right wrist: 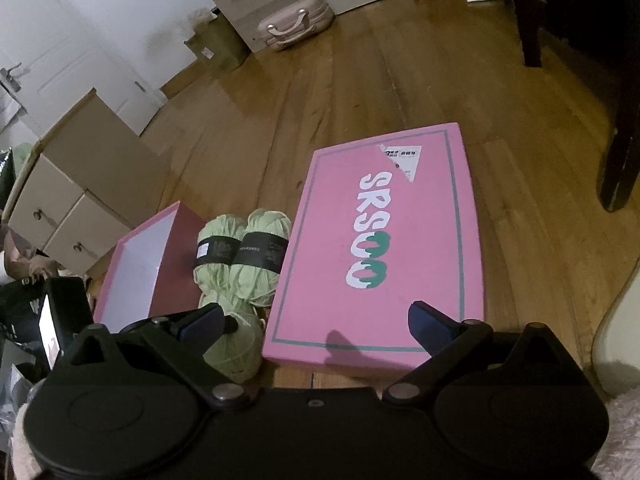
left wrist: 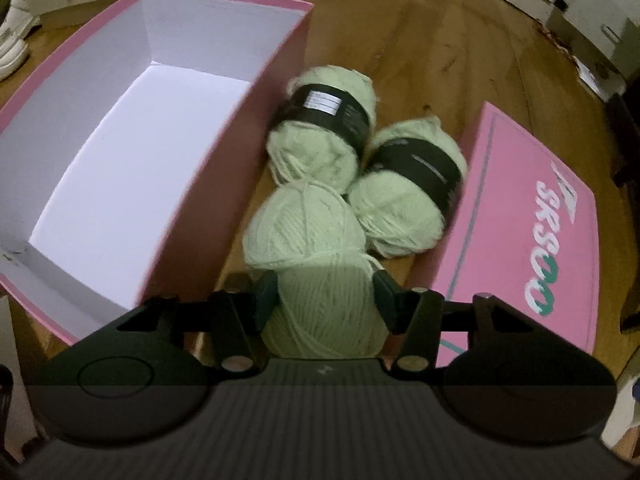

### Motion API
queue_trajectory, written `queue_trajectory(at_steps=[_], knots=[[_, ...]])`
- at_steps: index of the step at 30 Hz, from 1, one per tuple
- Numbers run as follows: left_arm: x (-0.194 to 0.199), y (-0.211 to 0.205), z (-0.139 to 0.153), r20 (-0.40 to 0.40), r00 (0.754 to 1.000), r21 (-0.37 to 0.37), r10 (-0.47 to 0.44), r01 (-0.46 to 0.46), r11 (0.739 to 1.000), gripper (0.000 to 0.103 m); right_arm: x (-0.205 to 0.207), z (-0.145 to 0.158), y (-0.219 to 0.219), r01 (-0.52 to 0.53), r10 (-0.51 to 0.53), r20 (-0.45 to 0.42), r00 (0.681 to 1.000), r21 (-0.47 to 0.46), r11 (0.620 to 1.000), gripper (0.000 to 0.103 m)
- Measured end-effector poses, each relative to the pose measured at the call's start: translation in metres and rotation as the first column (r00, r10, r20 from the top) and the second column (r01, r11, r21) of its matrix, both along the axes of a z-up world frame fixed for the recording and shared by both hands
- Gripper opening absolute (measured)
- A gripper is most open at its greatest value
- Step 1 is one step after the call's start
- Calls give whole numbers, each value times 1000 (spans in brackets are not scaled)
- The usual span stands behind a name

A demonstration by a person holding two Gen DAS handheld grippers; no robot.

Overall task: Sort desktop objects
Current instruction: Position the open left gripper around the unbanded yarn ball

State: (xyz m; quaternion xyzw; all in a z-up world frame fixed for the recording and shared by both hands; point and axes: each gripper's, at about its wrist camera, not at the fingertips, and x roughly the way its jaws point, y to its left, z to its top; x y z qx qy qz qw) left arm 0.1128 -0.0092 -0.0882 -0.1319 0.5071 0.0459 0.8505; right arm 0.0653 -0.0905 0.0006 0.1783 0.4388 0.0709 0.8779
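Three pale green yarn skeins lie on the wooden floor between an open pink box (left wrist: 224,184) and its pink lid (left wrist: 532,224). My left gripper (left wrist: 326,288) is shut on the nearest skein (left wrist: 316,248), which has no label. The two farther skeins (left wrist: 320,128) (left wrist: 404,192) wear black paper bands. In the right wrist view my right gripper (right wrist: 316,320) is open and empty, hovering over the near edge of the lid (right wrist: 380,248). The banded skeins (right wrist: 240,256), the held skein (right wrist: 236,348) and the box (right wrist: 136,272) lie to its left.
The box's white inside (left wrist: 120,152) holds nothing. White drawers (right wrist: 60,216), cardboard boxes (right wrist: 100,148), a pink suitcase (right wrist: 296,24) and dark chair legs (right wrist: 620,140) stand around the wooden floor (right wrist: 320,92). White shoes (left wrist: 12,36) sit beyond the box.
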Motion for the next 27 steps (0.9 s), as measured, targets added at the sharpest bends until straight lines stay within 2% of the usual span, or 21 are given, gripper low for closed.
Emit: queue_trajectory(at_steps=[4,5,6,8,14,18,22,25,27], knots=[[0,-9,-4,15,1000,25,8,-9,1000,59,3,-5,6,-22,21,-23,1000,-46,999,101],[1,-10,-6,23,1000,39,4,-5,999,56,3,-5,7,-22,21,-25,999,-51,998,101],[3,-11,-7,31,1000,53,-1,-1,999,48,4,-6,8,-23,21,-26,999,-55,998,101],[5,-14,-8,41,999,99,-27,23,995,42,4,-7,9,-24,22,-28,999,-64,998,101],[1,-8,-1,62,998,66,-25,21,998,35,4,-11,11,-27,24,-35,999,-87,996,101],[-5,-8,5,67,997,76,-26,21,997,32,4,-12,4,-19,18,-50,999,-15,1000,101],[-11,-9,11,86,996,50,-32,28,998,29,4,-14,-3,-7,11,-62,998,64,998,101],[-19,-9,14,100,995,33,-27,24,999,20,3,-16,-8,-6,16,-69,997,143,990,101],[-21,-10,13,103,994,39,-27,23,999,20,4,-18,-8,5,7,-81,997,149,989,101]])
